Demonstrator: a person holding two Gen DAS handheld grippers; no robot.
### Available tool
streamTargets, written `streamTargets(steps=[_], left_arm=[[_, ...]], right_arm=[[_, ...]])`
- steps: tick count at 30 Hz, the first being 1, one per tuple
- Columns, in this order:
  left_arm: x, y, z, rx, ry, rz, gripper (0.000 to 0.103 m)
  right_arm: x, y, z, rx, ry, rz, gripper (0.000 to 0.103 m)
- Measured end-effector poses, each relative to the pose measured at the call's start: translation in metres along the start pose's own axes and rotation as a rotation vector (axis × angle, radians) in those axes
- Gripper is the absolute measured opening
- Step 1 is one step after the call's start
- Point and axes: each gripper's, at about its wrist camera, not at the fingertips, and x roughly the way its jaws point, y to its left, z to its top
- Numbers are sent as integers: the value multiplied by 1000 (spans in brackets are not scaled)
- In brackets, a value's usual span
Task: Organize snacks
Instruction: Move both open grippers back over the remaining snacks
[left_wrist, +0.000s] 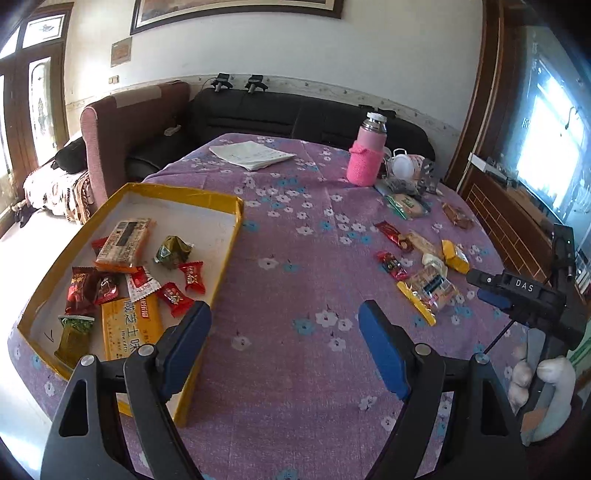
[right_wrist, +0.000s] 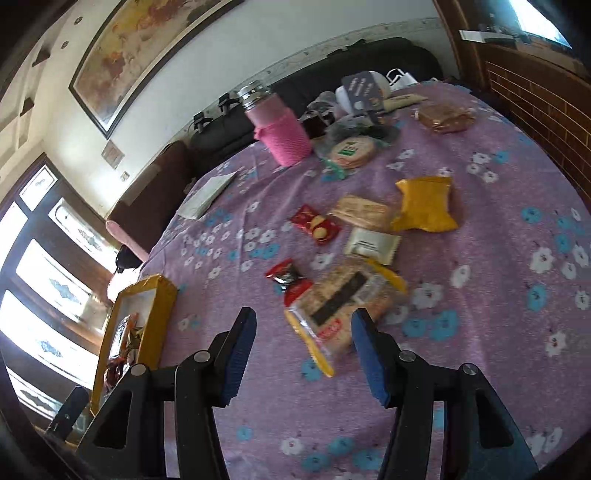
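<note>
Right tool (left_wrist: 491, 291) reads "DAS", fingers apart; left tool (left_wrist: 284, 347) apart too, both holding nothing.

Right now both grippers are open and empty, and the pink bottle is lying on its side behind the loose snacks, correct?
Not quite: the pink bottle stands upright, as the left wrist view shows. The rest holds: left gripper and right gripper are open and empty.
</note>
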Motion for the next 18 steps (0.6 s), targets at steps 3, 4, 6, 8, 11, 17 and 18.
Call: streamTargets(steps=[3, 4, 6, 8, 11, 17, 18], left_arm=[[1, -9, -4, 26, 18, 5, 82], [2, -11, -5, 33, 26, 6, 82], [3, -14, -8, 41, 35, 11, 82], [3, -15, -9, 44, 41, 13, 82], [5, -15, -11, 45, 51, 15, 82], [8, -9, -14, 21, 60, -5, 82], [8, -7, -15, 11, 61, -13, 82]], right_arm=[[-2, -16, -4, 24, 0, -12, 57], [-2, -20, -5, 32, 2, -14, 57], [3, -25, -6, 49, 6, -15, 57], [8, -24, -9, 56, 11, -17, 57], [15, -21, -12, 54, 18, -22, 57], [18, -21, -11, 56, 20, -38, 57], [18, -22, -9, 60, 13, -49, 57]])
